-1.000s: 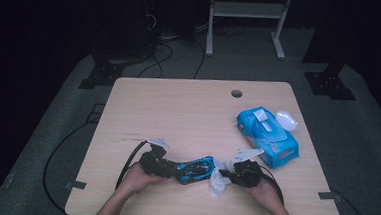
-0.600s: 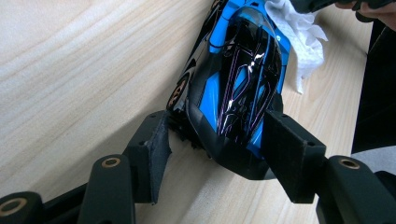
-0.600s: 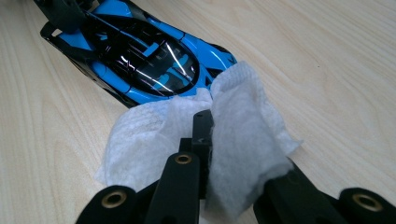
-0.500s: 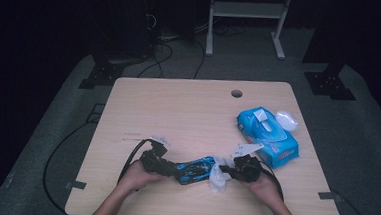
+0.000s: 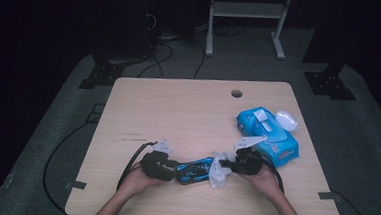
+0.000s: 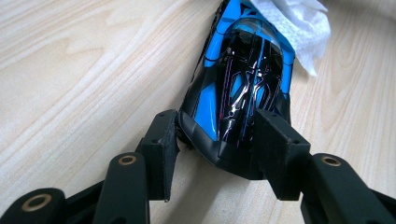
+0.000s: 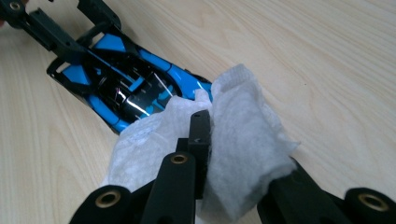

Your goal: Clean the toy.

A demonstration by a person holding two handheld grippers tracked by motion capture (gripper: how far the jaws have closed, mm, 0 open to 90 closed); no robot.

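Down near the person's edge of the tabletop (image 5: 188, 112), the left hand-held gripper (image 6: 217, 140) has its two black jaws closed on the rear end of a blue and black toy race car (image 6: 243, 88), one pad on each flank, so the car lies pinned flat on the wood and points straight away from that gripper. Opposite it, the right hand-held gripper (image 7: 243, 154) faces the car's nose and clamps a crumpled white wet wipe (image 7: 233, 140) between its jaws; those jaws have just been opening a little, yet the wipe is bunched around the left jaw and held there. Beyond the right gripper's tips the wipe drapes over the front of the car and touches it. From the high view, the car (image 5: 194, 170) sits between the two grippers, the left one (image 5: 172, 167) at its tail and the right one (image 5: 225, 165) at its nose. Just behind the right gripper lies a blue pack of wet wipes (image 5: 269, 137) with its flap lifted, and a small white lid-like object (image 5: 286, 119) rests beside the pack's far corner.
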